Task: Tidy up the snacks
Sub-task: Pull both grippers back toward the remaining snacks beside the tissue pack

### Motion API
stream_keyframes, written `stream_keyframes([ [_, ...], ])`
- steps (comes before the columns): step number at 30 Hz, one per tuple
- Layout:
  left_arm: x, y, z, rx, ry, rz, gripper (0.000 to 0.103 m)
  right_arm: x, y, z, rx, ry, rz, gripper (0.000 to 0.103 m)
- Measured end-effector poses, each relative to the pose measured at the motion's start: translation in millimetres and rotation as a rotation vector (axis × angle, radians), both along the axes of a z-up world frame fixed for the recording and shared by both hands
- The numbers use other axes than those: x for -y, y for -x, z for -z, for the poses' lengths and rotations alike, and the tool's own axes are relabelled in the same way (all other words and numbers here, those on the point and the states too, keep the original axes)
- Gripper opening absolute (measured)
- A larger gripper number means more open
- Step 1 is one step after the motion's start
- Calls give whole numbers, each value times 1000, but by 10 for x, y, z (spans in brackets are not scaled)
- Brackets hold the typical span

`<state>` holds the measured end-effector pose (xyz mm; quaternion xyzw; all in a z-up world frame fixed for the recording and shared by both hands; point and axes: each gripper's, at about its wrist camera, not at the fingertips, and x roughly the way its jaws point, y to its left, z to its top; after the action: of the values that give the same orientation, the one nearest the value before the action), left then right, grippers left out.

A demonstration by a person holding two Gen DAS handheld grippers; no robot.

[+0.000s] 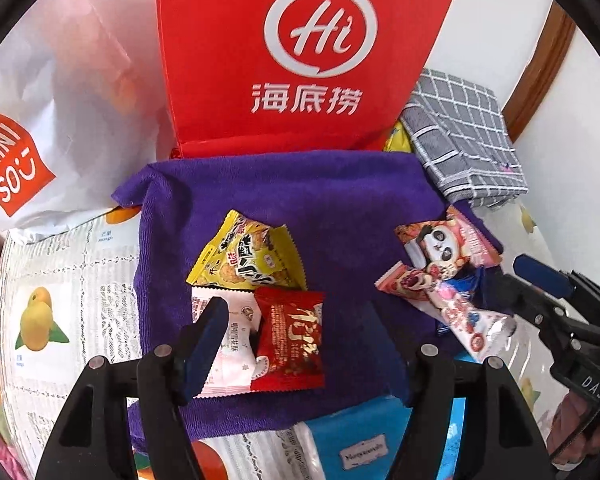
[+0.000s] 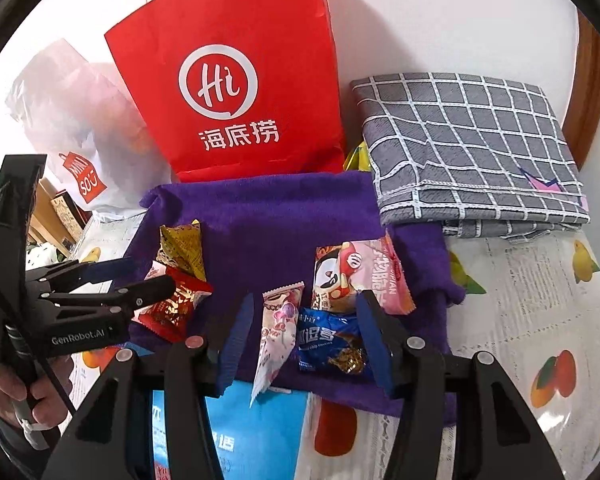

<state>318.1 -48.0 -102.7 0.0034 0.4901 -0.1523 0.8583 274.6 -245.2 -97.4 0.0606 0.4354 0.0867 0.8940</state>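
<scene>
A purple cloth [image 1: 320, 208] holds two clusters of snack packets. On its left lie a yellow packet [image 1: 248, 258], a white packet [image 1: 228, 360] and a red packet [image 1: 292, 344]. My left gripper [image 1: 292, 332] stands open over the red and white ones without pressing them. On the right lie a pink panda packet [image 2: 352, 276], a long pink packet [image 2: 278, 320] and a blue packet [image 2: 328, 340]. My right gripper [image 2: 304, 340] is open, with the long pink and blue packets lying loose between its fingers. The left gripper [image 2: 140, 276] also shows in the right wrist view.
A red paper bag [image 1: 300, 60] stands behind the cloth, a white Miniso bag [image 1: 40, 120] to its left. A folded grey checked cloth [image 2: 468, 144] lies at the back right. A blue pack [image 1: 352, 436] sits at the cloth's near edge on the fruit-print tablecloth [image 2: 532, 288].
</scene>
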Motion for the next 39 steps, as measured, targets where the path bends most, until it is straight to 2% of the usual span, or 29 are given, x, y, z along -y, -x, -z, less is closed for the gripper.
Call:
stream_keyframes([
  [9, -37, 280, -334, 55, 37, -4, 68, 42, 361, -233, 13, 47, 7, 53],
  [20, -262, 911, -455, 54, 47, -31, 68, 20, 951, -401, 53, 116, 54, 53],
  [26, -317, 1310, -497, 67, 28, -37, 68, 38, 1283, -424, 62, 122, 75, 53],
  [30, -288, 1556, -540, 84, -1, -29, 68, 20, 1462, -433, 41, 108, 60, 61],
  [33, -276, 1716, -570, 100, -19, -30, 68, 6, 1632, -464, 62, 129, 84, 71],
  [39, -262, 1984, -579, 121, -43, -29, 68, 14, 1849, -495, 75, 145, 96, 84],
])
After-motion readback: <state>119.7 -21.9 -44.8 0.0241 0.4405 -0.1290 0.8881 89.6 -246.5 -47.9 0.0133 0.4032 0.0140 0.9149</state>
